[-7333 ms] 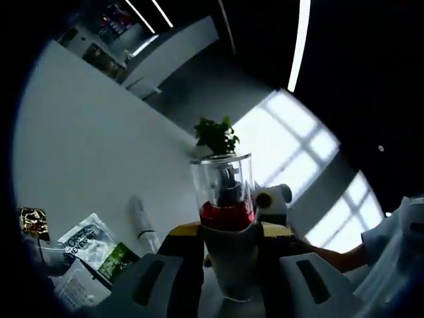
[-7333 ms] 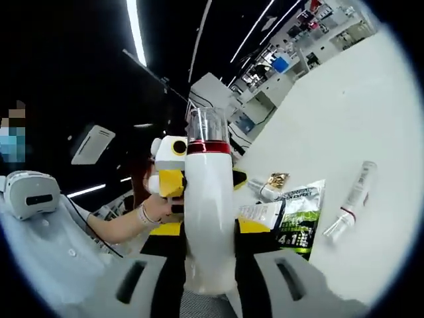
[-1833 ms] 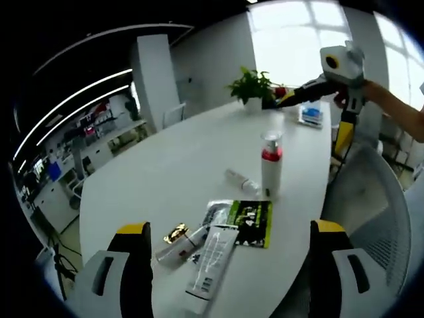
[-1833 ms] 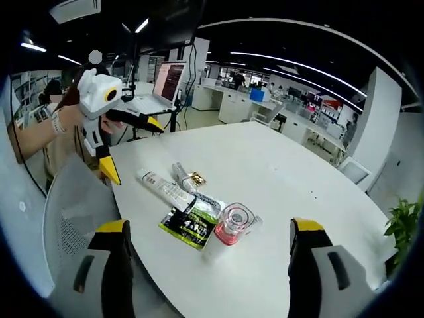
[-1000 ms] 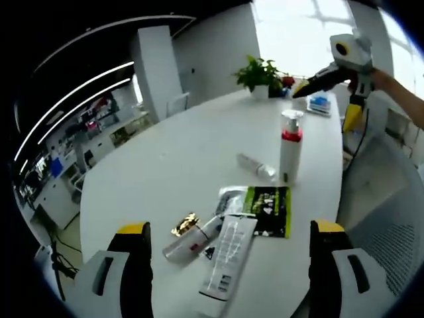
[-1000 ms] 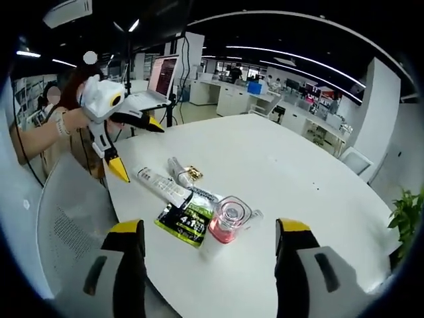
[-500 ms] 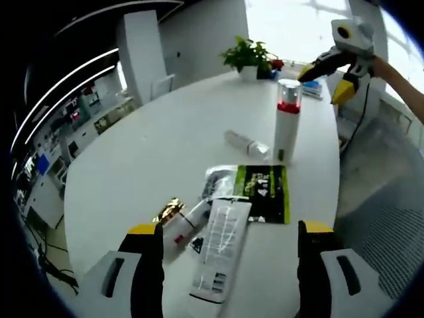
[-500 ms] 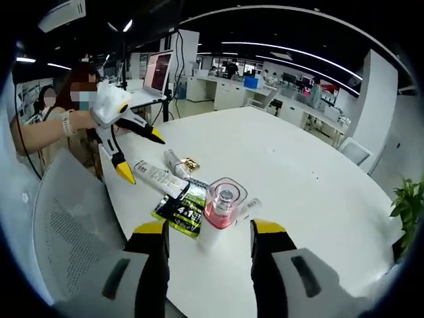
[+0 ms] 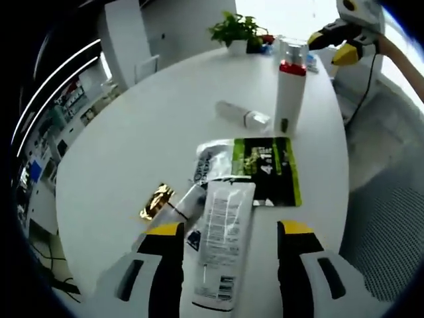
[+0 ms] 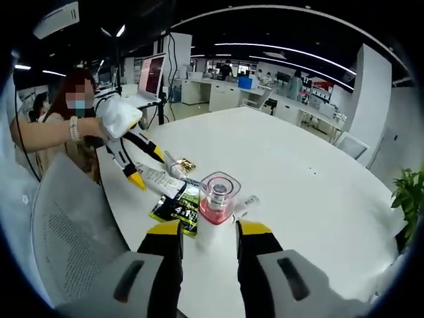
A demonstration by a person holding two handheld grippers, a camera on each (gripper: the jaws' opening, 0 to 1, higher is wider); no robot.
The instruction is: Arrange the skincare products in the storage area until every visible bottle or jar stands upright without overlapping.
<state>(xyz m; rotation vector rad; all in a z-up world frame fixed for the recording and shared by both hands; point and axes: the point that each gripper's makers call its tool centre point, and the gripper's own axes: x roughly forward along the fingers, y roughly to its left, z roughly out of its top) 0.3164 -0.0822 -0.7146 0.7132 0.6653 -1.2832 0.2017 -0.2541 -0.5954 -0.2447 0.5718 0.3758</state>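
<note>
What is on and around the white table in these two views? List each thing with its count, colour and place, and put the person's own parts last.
Pump bottle: one, white with red collar and clear cap, upright near the table edge.
Small clear bottle: one, lying beside the pump bottle.
Sachet: one, green and black, lying flat mid-table.
Flat tube: one, white, lying between the left gripper's jaws.
Gold-capped tube: one, white, lying beside the flat tube.
Table: one, white, oval.
Potted plant: one, green, far end.
Mesh chair: one, grey, beside the table.
Left gripper: yellow-tipped, open.
Right gripper: yellow-tipped, open around the pump bottle.
</note>
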